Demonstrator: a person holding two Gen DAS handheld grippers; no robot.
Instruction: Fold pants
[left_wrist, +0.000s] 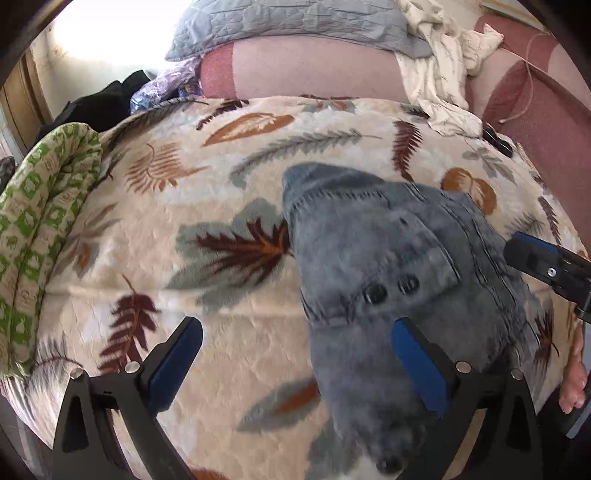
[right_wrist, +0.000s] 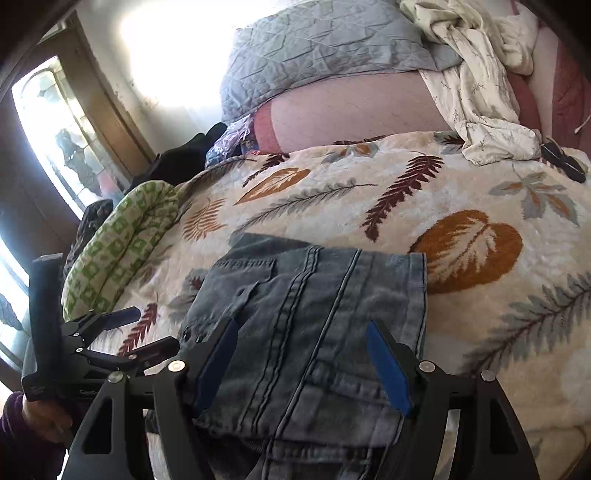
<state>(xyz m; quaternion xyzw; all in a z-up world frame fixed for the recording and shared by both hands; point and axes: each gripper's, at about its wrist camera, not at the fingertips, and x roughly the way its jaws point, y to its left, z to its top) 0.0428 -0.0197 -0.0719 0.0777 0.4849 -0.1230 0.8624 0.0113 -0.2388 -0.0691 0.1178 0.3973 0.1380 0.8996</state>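
Folded blue denim pants (left_wrist: 388, 258) lie on a leaf-patterned blanket (left_wrist: 184, 206), pocket and seams facing up. My left gripper (left_wrist: 295, 365) is open wide above the blanket. Its right finger (left_wrist: 417, 365) hangs over the pants' left part and nothing is gripped. The right gripper (left_wrist: 543, 262) pokes in at the right edge. In the right wrist view the pants (right_wrist: 314, 314) spread under my right gripper (right_wrist: 303, 369). Its jaws stand apart above the denim and the pads do not pinch it. The left gripper (right_wrist: 144, 332) shows at the left, held by a hand (right_wrist: 40, 417).
A rolled green-patterned cloth (left_wrist: 44, 221) lies along the blanket's left edge. Behind are a grey quilted pillow (left_wrist: 288, 26), a crumpled white floral cloth (left_wrist: 439, 77) and a small black object (left_wrist: 498, 142). Dark clothes (right_wrist: 177, 158) are piled at the back left near a bright door.
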